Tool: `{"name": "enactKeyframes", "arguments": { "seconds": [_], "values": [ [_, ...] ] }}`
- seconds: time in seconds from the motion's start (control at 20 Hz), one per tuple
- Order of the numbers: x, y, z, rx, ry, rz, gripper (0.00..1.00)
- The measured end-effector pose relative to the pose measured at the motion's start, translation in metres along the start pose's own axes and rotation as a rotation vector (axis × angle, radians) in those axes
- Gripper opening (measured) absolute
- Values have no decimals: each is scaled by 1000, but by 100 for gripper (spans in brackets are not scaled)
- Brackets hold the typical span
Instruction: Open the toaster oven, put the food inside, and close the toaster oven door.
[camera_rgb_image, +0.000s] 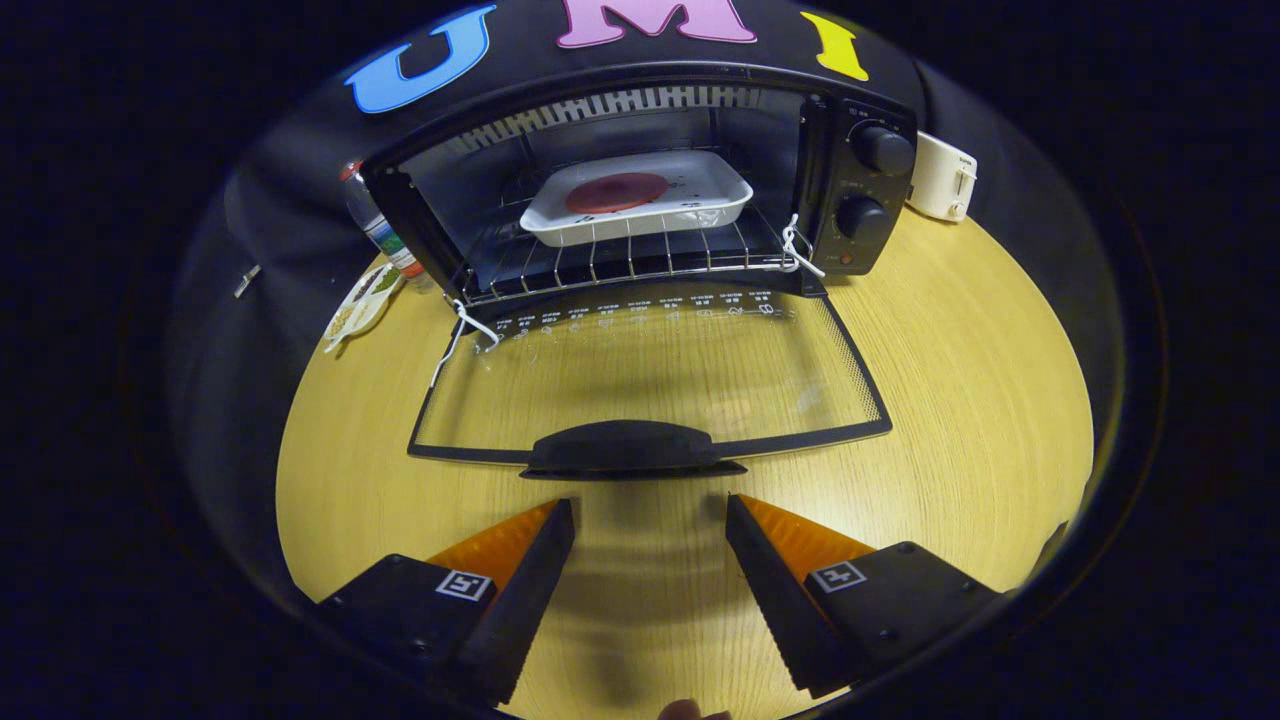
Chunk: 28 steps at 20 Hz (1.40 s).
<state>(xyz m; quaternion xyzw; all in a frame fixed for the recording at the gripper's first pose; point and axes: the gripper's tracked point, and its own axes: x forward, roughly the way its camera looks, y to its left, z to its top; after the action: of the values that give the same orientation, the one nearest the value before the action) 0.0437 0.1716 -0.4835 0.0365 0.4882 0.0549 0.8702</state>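
Nearest to me, my gripper (650, 520) is released, its two fingers spread wide and holding nothing, hovering low over the pale wooden bench (960, 400). A fingertip of the person holding the rig (690, 711) peeks in just beneath it. Just ahead of the fingers, and roughly centred between them, lies the dark curved handle (625, 450) of the toaster oven door (650, 375). The glass door is folded fully down, flat and close to the bench, hinged at the oven's front, so the cavity is wide open to me. I judge the fingers are parked here because the handle is the next thing to take: it sits squarely in line with the gap. Beyond the door stands the toaster oven (640, 180) itself, with two round knobs (868, 185) on its right-hand panel. Inside, on the wire rack (620, 262), rests a white tray (640, 195) carrying the food (617, 192), a flat reddish round disc. So the food is already in, and only closing the door seems left. Thin white cords (800, 250) hang at the two front corners of the rack; their purpose I cannot tell. To the oven's left, a bottle (375, 225) stands and a small packet (362, 305) lies on the bench; to its right sits a small cream appliance (942, 178).
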Motion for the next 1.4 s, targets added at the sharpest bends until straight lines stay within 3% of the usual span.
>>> {"name": "enactKeyframes", "arguments": {
  "seconds": [0.45,0.95,1.4],
  "values": [
    [-4,-1,13,-58,-10,-27,99],
    [-93,11,100,-113,-305,32,99],
    [-178,0,137,-123,-533,43,99]
  ]
}}
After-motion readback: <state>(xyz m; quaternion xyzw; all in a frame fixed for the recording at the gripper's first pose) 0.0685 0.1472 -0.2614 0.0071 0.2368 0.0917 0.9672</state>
